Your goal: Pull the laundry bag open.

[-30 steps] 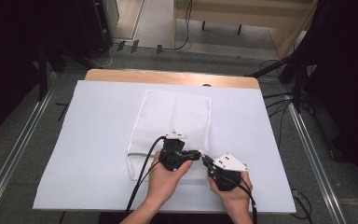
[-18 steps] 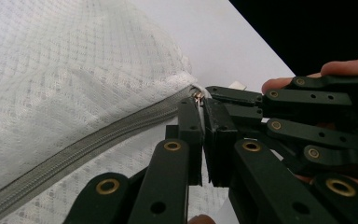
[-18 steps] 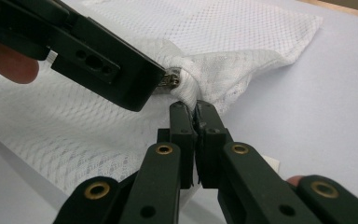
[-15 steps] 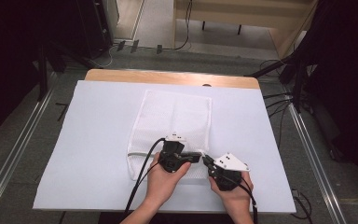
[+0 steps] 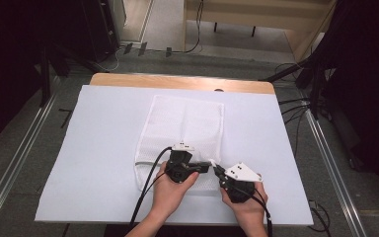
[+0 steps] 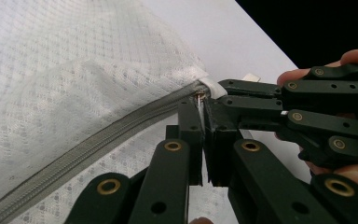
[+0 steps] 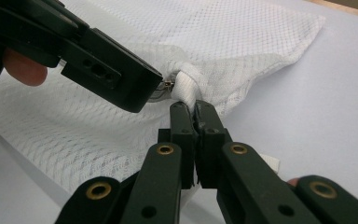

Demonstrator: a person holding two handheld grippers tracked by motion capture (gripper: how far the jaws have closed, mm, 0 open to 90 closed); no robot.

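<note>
A white mesh bag (image 5: 187,123) lies flat on the white table cover (image 5: 103,148), with a grey zipper (image 6: 98,140) along its near edge. At the zipper's right end, my left gripper (image 6: 201,105) is shut on the small metal zipper pull (image 6: 199,96). My right gripper (image 7: 195,109) is shut on the white fabric tab (image 7: 186,88) at the bag's corner, right beside the pull. In the high view the left gripper (image 5: 208,167) and the right gripper (image 5: 218,172) meet tip to tip at the bag's near right corner, which is lifted slightly.
The table's wooden far edge (image 5: 177,81) shows beyond the white cover. Black cables (image 5: 148,187) trail from the grippers toward the near edge. Metal rails (image 5: 15,163) run along the floor on both sides. A small white label (image 7: 270,163) lies under the right gripper.
Both hands have shifted a touch toward the near edge. The two grips look the same.
</note>
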